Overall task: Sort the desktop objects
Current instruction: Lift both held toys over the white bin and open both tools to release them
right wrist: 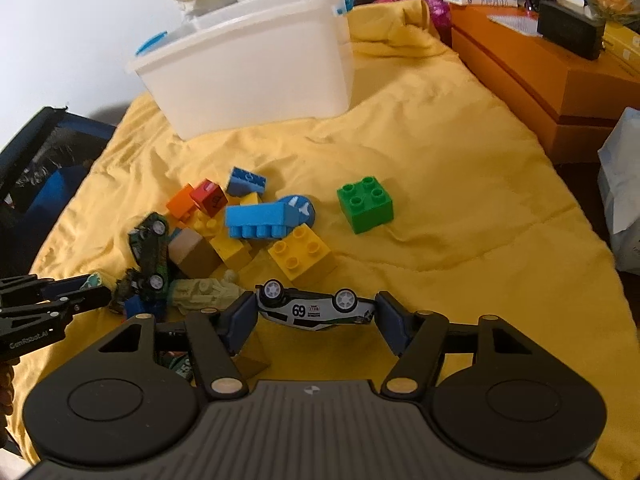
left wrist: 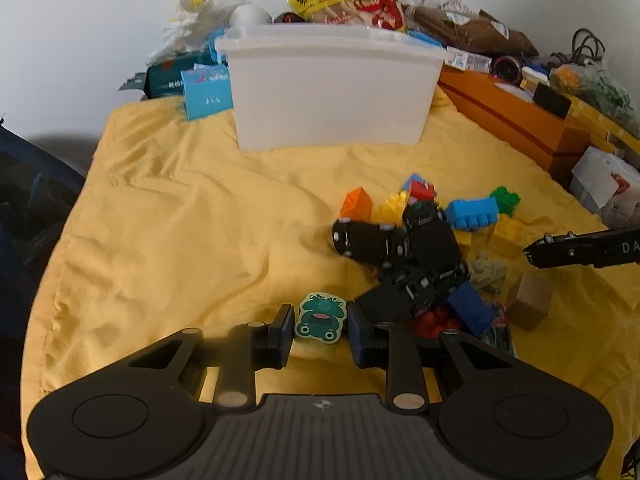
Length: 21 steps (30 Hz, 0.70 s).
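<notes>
The left gripper (left wrist: 319,330) had its jaws set either side of a green frog piece (left wrist: 320,316) lying on the yellow cloth (left wrist: 180,220); whether the pads actually pressed on it could not be told. Just to its right a tangle of black toy cars (left wrist: 404,256) crowded against a dark blue block (left wrist: 470,306) and red pieces (left wrist: 434,320), hemming in that side.

The right gripper (right wrist: 316,316) straddled an overturned white toy car (right wrist: 314,308) marked 69, wheels up, with the pads at its two ends; contact was unclear. Directly behind the car sat a yellow brick (right wrist: 302,254), with a pale figure (right wrist: 204,290), a wooden block (right wrist: 192,252) and a light blue brick (right wrist: 258,220) heaped to the left. A green brick (right wrist: 365,204) stood apart on open cloth. The white bin (right wrist: 256,68) waited at the far edge, an orange box (right wrist: 532,76) to its right
</notes>
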Available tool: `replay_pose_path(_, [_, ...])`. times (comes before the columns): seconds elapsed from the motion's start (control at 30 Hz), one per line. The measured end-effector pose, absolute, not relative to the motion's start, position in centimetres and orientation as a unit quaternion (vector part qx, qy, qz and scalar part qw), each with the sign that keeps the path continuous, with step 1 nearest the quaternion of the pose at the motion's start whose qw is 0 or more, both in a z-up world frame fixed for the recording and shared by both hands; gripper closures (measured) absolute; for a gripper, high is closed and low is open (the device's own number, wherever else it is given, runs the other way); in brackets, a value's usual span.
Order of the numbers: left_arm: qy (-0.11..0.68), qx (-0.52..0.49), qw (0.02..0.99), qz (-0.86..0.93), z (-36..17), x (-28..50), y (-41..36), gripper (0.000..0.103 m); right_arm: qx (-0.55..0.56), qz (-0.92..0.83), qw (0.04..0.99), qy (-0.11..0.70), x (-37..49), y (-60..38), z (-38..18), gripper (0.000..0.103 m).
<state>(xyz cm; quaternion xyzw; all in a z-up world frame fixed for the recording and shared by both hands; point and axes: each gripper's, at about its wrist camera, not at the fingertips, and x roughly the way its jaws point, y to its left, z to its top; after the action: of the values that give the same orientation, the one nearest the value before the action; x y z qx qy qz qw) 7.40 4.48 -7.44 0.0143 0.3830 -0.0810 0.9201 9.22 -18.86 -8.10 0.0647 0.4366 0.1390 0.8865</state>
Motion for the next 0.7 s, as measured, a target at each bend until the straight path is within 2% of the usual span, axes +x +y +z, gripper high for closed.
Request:
replay_pose_path(0.33, [0.338,-0.021,0.939,-0.062,-2.6,7.6,5.3,0.071,0.06,0.16,0.909,0.379,8.8,-19.0,-4.1,0.036])
replay_pose_path(0.7, [0.284,-0.029,0.956,-0.063,5.0,12.7,4.8,0.071,0.037,0.185,0.939,0.288,12.5,-17.5,3.1,0.036])
